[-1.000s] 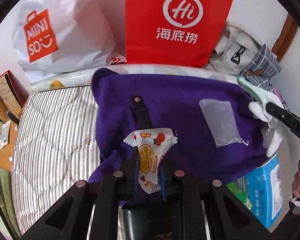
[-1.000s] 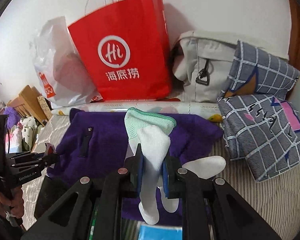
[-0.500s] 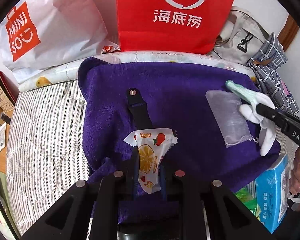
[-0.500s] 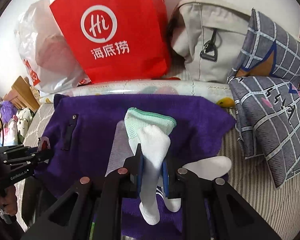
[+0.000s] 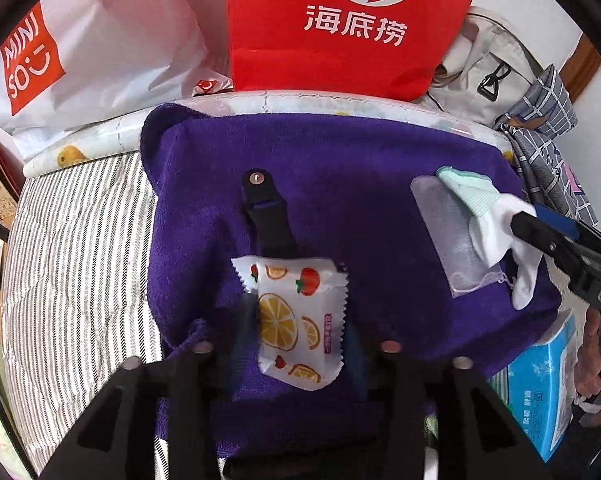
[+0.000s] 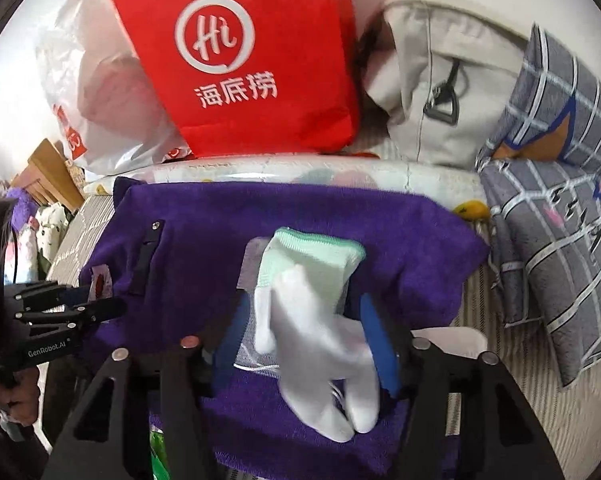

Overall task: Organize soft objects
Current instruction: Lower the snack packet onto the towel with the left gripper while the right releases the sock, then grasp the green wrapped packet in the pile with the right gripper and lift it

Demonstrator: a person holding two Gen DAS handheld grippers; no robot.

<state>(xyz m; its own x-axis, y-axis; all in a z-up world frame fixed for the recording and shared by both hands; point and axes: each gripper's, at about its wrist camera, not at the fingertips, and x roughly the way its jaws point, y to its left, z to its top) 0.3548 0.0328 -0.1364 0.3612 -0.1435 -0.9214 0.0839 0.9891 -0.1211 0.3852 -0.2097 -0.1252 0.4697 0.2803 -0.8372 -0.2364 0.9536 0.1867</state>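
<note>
Both tools are releasing their loads onto the purple towel (image 5: 380, 184), which is lying spread over the striped bed (image 5: 72, 248) and appears to be serving as the collecting surface for the soft items. The left tool (image 5: 296, 332) is standing with its jaws just parted; the fruit-print sachet (image 5: 296, 316) is lying between them, at the 6 o'clock edge of the towel, with clear gaps on both sides, so nothing is pressing on it. The right tool (image 6: 308, 336) is likewise opening, its blue pads (image 6: 374, 344) standing away from the white sock (image 6: 320, 344), which is settling over the clear mesh pouch (image 6: 252, 344) toward the towel's 3 o'clock side as the left view frames it. Judged from this, each item is being set down apart from the others, with the black strap (image 5: 266, 216) occupying the centre. The left view is showing the whole layout: sachet overlapping the strap's near end, sock and pouch well apart from them, and a blue tissue pack (image 5: 540, 392) at 4 o'clock beyond the towel. The right view is showing what the left cannot: the sock's green cuff (image 6: 312, 252) pointing to 12 o'clock, the grey checked pillows (image 6: 560, 264) at 3 o'clock, and the hand (image 6: 4, 392) carrying the left tool at 8 o'clock. The red paper bag (image 6: 252, 60) is standing at 12 o'clock in both
</note>
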